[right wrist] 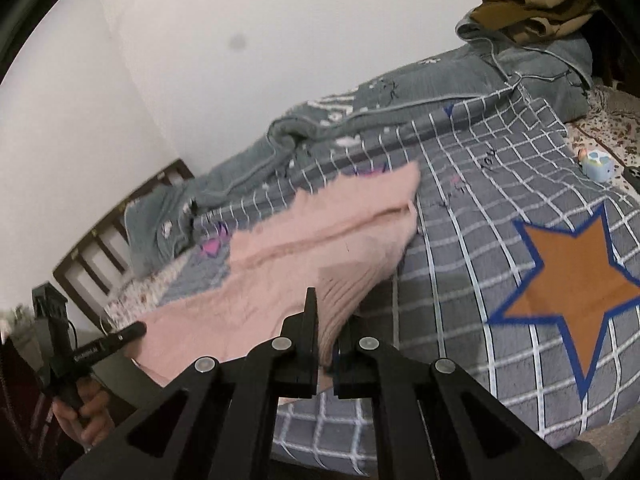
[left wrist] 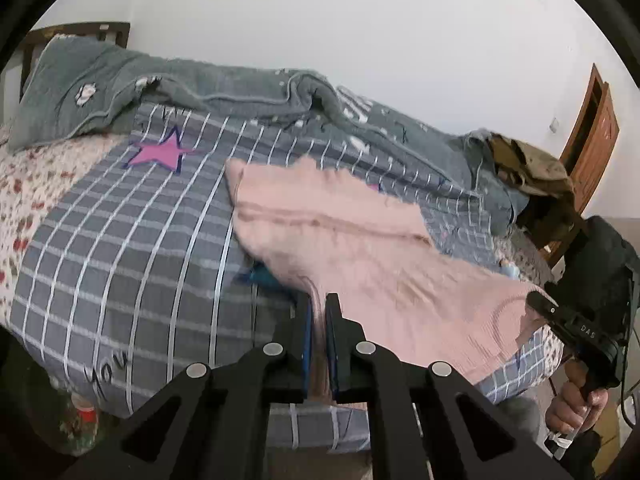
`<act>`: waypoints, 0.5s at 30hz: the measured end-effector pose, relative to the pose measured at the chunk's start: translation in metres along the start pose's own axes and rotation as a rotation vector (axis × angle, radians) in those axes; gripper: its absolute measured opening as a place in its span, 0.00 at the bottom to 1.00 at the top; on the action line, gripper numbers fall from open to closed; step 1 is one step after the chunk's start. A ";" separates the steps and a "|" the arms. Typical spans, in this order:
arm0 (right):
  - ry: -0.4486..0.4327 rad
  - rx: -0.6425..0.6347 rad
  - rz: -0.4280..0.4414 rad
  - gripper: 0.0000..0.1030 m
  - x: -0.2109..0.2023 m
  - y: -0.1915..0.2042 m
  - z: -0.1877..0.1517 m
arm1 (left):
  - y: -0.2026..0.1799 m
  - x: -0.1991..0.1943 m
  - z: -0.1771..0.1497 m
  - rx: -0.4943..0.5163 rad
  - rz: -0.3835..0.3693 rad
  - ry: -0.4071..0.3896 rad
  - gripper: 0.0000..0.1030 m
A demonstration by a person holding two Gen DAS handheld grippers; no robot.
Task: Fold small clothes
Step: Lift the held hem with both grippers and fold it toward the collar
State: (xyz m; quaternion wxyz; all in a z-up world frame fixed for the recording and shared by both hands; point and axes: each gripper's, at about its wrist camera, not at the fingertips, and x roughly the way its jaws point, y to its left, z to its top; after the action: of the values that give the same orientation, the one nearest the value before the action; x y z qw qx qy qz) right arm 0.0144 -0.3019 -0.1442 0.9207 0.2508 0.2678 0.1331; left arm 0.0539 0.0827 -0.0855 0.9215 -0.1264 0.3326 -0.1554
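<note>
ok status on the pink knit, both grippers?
Left gripper shut on pink knit garment edge. Right gripper shut on opposite edge. Garment lifted, stretched over checked quilt. Nothing in the way.

Pink knit garment, spread and partly lifted

The pale pink ribbed garment (left wrist: 340,240) lies stretched across the bed, rumpled with long creases; its far end rests flat while its near edge is raised at two corners, one on each side.

Motion blurs the pink garment (left wrist: 340,240), its gripped edges hidden between both grippers' jaws.
</note>
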 end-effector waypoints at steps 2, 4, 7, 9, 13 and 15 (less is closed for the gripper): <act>-0.012 0.026 0.013 0.04 0.003 0.001 0.012 | 0.002 0.003 0.016 -0.009 -0.004 -0.011 0.07; -0.023 0.050 0.026 0.04 0.007 0.001 0.023 | 0.003 0.008 0.030 -0.028 -0.012 -0.017 0.07; -0.035 0.107 0.060 0.04 0.019 -0.002 0.046 | 0.008 0.021 0.056 -0.064 -0.010 -0.025 0.07; -0.044 0.145 0.087 0.04 0.032 -0.006 0.065 | 0.014 0.033 0.076 -0.075 0.009 -0.048 0.07; -0.067 0.167 0.095 0.04 0.062 -0.010 0.096 | 0.017 0.061 0.108 -0.059 0.034 -0.076 0.07; -0.068 0.164 0.096 0.04 0.079 -0.012 0.110 | 0.022 0.082 0.123 -0.063 0.028 -0.075 0.07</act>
State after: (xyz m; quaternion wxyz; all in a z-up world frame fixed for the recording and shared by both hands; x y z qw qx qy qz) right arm 0.1423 -0.3249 -0.1039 0.8982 0.3424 0.2339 0.1460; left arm 0.1985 0.0881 -0.0477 0.9310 -0.1566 0.3042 -0.1272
